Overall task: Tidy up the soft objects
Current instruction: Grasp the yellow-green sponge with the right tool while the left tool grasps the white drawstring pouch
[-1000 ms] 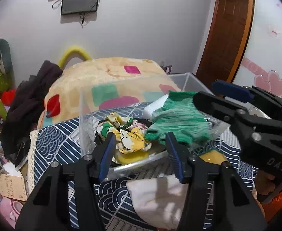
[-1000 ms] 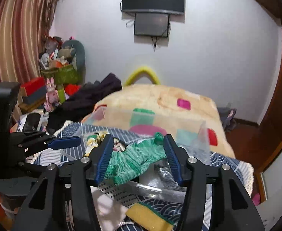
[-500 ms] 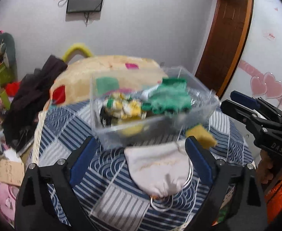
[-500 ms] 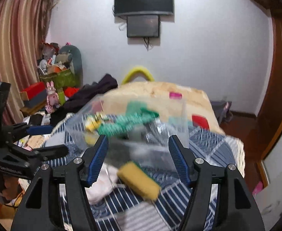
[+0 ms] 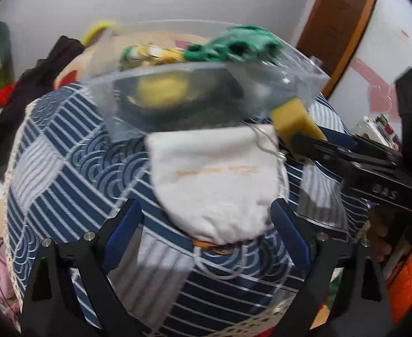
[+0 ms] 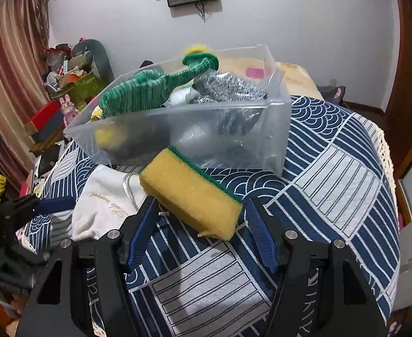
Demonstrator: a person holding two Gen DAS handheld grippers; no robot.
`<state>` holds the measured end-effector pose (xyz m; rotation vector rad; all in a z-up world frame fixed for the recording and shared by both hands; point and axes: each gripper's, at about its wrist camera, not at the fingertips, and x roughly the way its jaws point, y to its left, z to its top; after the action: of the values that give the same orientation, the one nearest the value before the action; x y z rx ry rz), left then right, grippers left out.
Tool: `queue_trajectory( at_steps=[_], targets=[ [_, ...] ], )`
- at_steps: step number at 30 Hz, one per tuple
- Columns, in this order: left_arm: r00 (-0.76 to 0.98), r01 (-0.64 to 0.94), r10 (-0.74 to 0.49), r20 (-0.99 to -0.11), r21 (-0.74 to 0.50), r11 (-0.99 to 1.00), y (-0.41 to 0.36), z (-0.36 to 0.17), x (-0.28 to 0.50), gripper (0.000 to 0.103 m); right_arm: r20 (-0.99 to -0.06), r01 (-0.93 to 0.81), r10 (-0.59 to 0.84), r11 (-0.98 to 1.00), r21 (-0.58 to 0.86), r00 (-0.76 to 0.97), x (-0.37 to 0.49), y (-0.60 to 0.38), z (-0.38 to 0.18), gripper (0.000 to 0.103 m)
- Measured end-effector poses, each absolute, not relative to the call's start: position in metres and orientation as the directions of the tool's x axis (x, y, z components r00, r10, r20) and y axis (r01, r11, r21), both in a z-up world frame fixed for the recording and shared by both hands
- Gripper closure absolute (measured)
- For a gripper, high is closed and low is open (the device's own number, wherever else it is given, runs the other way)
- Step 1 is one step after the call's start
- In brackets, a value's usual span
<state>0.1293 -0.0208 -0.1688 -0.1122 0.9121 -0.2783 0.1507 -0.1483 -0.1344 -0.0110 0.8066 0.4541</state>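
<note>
A clear plastic bin [image 6: 273,129] stands on the blue patterned tablecloth [image 6: 332,174]; it also shows in the left wrist view [image 5: 116,112]. It holds a green knit glove [image 6: 149,87], a grey glove [image 6: 231,87] and a yellow item [image 5: 161,87]. A yellow sponge with a green back [image 6: 189,193] lies in front of the bin, between my open right gripper's fingers [image 6: 203,238]. A white drawstring pouch [image 5: 214,179] lies left of the sponge, just ahead of my open, empty left gripper [image 5: 206,233].
A bed with a patchwork blanket [image 6: 296,75] lies behind the table. Clutter and boxes [image 6: 74,84] stand at the left by a striped curtain. A wooden door [image 5: 343,22] is at the right. The right gripper's body [image 5: 374,179] crosses the left wrist view.
Both grippers have drawn back from the bin, opened wider and dropped lower. The left now faces the white pouch; the right now brackets the sponge.
</note>
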Motion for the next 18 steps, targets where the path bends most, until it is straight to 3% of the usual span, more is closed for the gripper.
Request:
queue_trajectory(
  at_steps=[6, 15, 16, 18],
  targets=[
    [0.561, 0.238, -0.278, -0.780, -0.170, 0.956, -0.047, -0.172, 0.132, 0.009, -0.685, -0.403, 0.398, 0.900, 0.164, 0.610, 0.144, -0.152, -0.133, 0.059],
    [0.558, 0.177, -0.261, -0.788, -0.195, 0.965, -0.050, -0.180, 0.155, 0.009, -0.633, -0.387, 0.369, 0.915, 0.117, 0.681, 0.127, -0.170, -0.115, 0.060],
    [0.564, 0.170, -0.267, -0.781, -0.206, 0.964, -0.049, -0.179, 0.156, 0.010, -0.631, -0.382, 0.364, 0.917, 0.114, 0.685, 0.126, -0.172, -0.115, 0.060],
    [0.584, 0.157, -0.264, -0.768, -0.212, 0.965, -0.044, -0.178, 0.154, 0.024, -0.629, -0.379, 0.364, 0.918, 0.117, 0.687, 0.125, -0.175, -0.115, 0.060]
  ],
)
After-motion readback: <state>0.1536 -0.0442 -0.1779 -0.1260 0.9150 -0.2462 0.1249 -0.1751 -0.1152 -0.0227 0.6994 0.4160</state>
